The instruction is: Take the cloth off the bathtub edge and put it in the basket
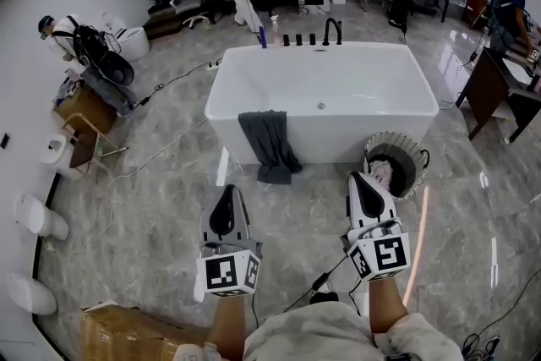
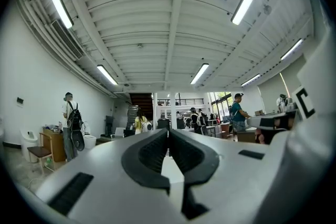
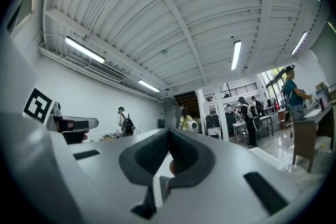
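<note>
A dark grey cloth (image 1: 269, 144) hangs over the front edge of the white bathtub (image 1: 355, 135), and its lower end lies on the floor. A round ribbed basket (image 1: 397, 138) stands on the floor against the tub's front right corner, with some things inside it. My left gripper (image 1: 229, 192) is shut and empty, on the near side of the cloth and a little left of it. My right gripper (image 1: 362, 178) is also shut and empty, just short of the basket. In both gripper views the jaws (image 2: 168, 134) (image 3: 169, 134) meet, pointing roughly level; neither view shows the cloth.
Taps (image 1: 332, 31) and bottles line the tub's far rim. Toilets (image 1: 35, 216) stand along the left wall, with a wooden stool (image 1: 84, 139) near them and a cardboard box (image 1: 127, 334) at the bottom left. Cables cross the marble floor. A dark desk (image 1: 499, 89) is at the right; people stand at the back.
</note>
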{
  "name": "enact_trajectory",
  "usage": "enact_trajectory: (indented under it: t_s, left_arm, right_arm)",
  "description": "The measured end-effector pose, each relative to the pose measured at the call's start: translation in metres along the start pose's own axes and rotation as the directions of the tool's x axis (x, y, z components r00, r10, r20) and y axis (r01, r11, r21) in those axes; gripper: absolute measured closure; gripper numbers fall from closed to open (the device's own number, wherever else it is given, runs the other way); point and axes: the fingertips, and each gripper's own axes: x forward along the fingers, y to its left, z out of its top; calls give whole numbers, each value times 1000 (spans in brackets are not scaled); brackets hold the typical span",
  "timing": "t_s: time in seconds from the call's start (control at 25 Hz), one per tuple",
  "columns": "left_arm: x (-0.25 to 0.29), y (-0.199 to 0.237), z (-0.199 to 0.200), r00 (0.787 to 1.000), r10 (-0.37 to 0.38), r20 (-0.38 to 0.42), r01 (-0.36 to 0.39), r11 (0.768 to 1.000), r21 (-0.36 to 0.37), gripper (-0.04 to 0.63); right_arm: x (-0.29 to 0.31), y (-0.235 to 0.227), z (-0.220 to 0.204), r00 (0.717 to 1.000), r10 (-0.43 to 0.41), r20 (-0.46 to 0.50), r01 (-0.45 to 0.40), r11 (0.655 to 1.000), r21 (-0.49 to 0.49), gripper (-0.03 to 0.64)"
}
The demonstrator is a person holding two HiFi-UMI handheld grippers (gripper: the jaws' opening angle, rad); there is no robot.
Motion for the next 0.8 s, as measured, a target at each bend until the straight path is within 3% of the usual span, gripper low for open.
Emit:
enact_trajectory:
  t_s: [0.48, 0.8]
  left_arm:
    - [79, -69, -4, 999, -26, 23, 26, 1000, 6, 589]
    - [110, -85, -11, 1000, -18, 11, 18, 1000, 15, 589]
  right_arm:
    - [29, -97, -3, 999, -15, 28, 15, 1000, 14, 629]
    - [45, -132, -8, 999, -25, 31, 24, 999, 35, 629]
